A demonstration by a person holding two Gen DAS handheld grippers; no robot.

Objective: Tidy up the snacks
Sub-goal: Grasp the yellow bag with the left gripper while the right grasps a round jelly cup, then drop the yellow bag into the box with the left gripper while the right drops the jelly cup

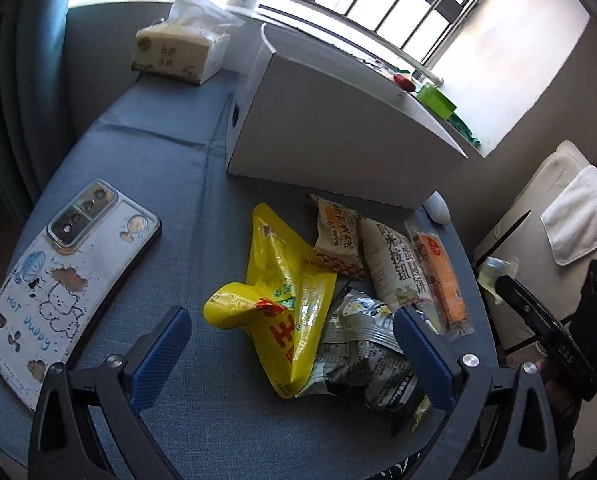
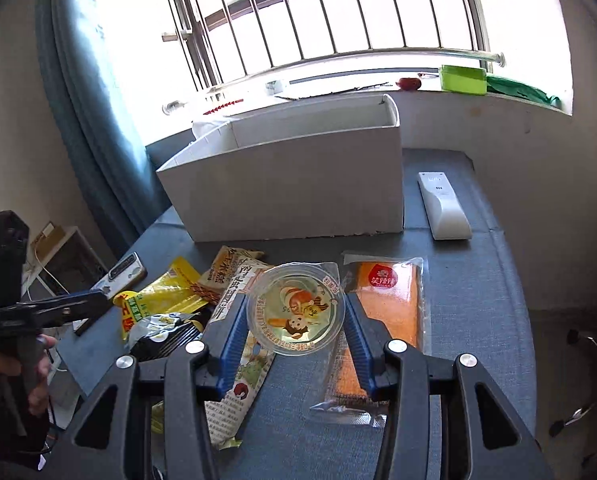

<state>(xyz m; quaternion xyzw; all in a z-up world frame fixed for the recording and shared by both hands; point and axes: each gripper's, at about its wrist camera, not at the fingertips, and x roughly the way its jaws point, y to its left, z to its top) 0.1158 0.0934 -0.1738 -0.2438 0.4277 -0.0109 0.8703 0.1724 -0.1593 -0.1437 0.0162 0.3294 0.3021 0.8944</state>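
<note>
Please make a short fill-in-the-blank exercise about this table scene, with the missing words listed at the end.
1. The right gripper is shut on a round ____ with a cartoon lid.
2. The left gripper is ____, with its fingers on either side of the yellow bag.
3. Behind the snacks stands a white ____ with no lid.
4. The phone lies with its ____ side up.

Missing words: cup; open; box; back

Bright barred window (image 2: 338, 20), blue curtain (image 2: 82, 120), blue-clothed table (image 2: 478, 300).
</note>
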